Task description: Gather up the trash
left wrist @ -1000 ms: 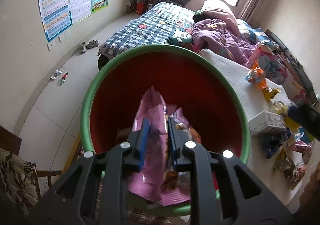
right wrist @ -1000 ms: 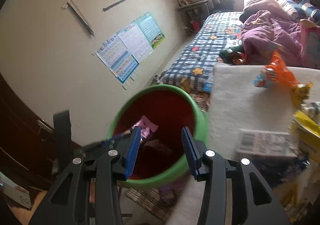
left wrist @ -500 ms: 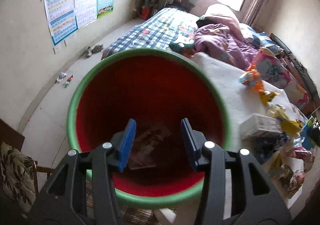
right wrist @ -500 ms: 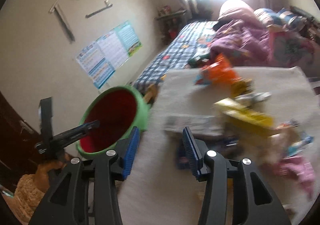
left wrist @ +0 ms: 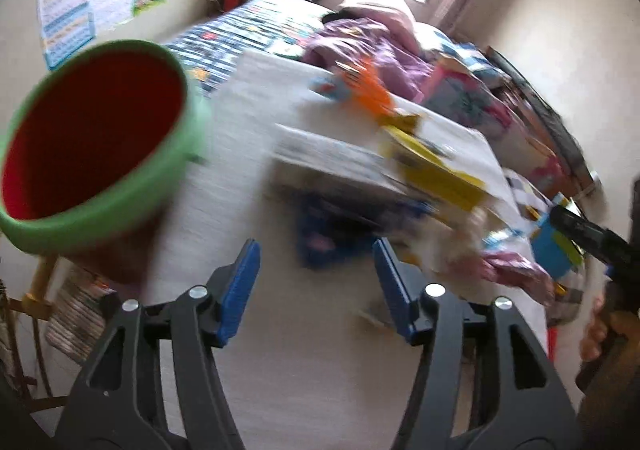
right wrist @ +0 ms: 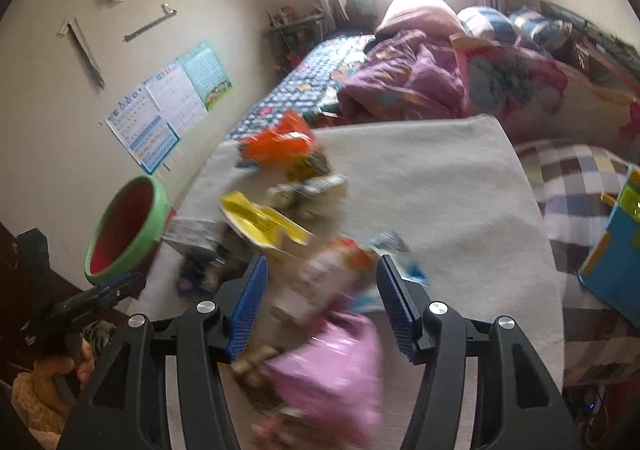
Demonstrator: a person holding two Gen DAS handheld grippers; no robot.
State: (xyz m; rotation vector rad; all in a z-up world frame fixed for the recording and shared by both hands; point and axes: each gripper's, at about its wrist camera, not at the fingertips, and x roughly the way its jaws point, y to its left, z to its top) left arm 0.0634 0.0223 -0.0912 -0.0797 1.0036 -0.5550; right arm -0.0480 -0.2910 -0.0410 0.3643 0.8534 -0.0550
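The red bin with a green rim (left wrist: 96, 130) stands at the table's left end, also seen as the bin (right wrist: 124, 226) in the right wrist view. My left gripper (left wrist: 316, 250) hovers over the white tablecloth (left wrist: 248, 98), its jaws opening with nothing between them. Ahead of it lie a dark blue wrapper (left wrist: 332, 230), a white box (left wrist: 332, 162), a yellow wrapper (left wrist: 432, 166) and an orange wrapper (left wrist: 372, 90), all blurred. My right gripper (right wrist: 322, 264) hangs above the pile, jaws opening. A white and orange packet (right wrist: 332, 270) shows in its gap, untouched by the pads. A pink wrapper (right wrist: 332, 362) lies just below.
A bed with a purple quilt (right wrist: 400, 86) stands behind the table. Posters (right wrist: 168, 102) hang on the left wall. A blue box (right wrist: 612, 250) and a checked cloth (right wrist: 576, 186) lie to the right. A wooden chair (left wrist: 36, 290) sits beside the bin.
My left gripper let the pink wrapper drop into the bin, opened, and swung right over the table. My right gripper swung from the bin to above the trash pile and opened wider.
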